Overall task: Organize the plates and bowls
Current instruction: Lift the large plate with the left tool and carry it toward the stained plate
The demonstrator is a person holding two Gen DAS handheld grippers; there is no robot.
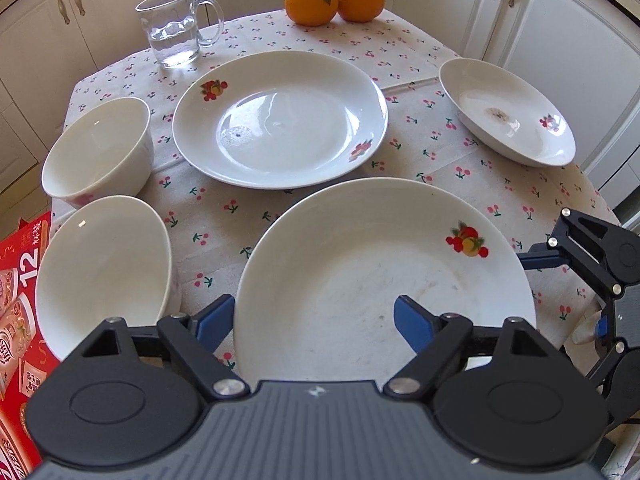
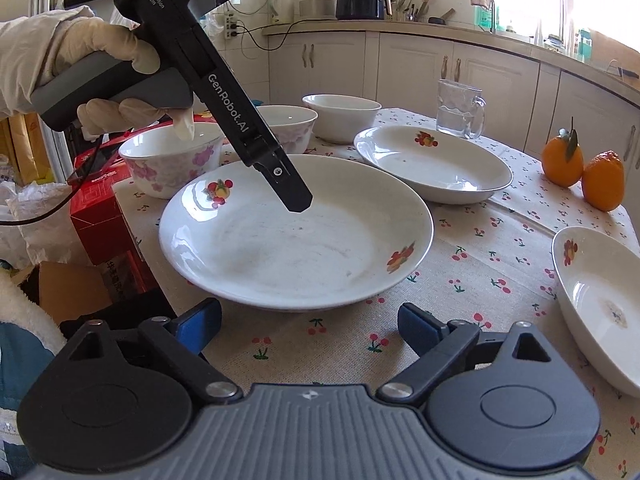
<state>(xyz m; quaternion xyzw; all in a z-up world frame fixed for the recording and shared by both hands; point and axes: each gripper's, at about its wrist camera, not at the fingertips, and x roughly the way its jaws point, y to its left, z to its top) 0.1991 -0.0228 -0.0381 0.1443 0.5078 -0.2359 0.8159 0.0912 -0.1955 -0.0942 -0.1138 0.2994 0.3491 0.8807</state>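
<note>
Two grippers converge on near plate (image 1: 380, 280): left gripper (image 1: 314, 320) jaws apart, straddling rim; right gripper (image 2: 310, 326) apart, empty, short of plate for two-sided lift.

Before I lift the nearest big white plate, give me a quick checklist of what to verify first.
1. Left gripper straddles the rim of the large white fruit-print ceramic plate: ok.
2. Rim pinched: not ok, jaws stand open.
3. Right gripper free: ok, open over the cherry-print tablecloth.
4. Plate empty: ok, only faint smears.
5. Clear glass mug of water apart from that plate: ok.
6. Plate underside: cannot tell.
</note>
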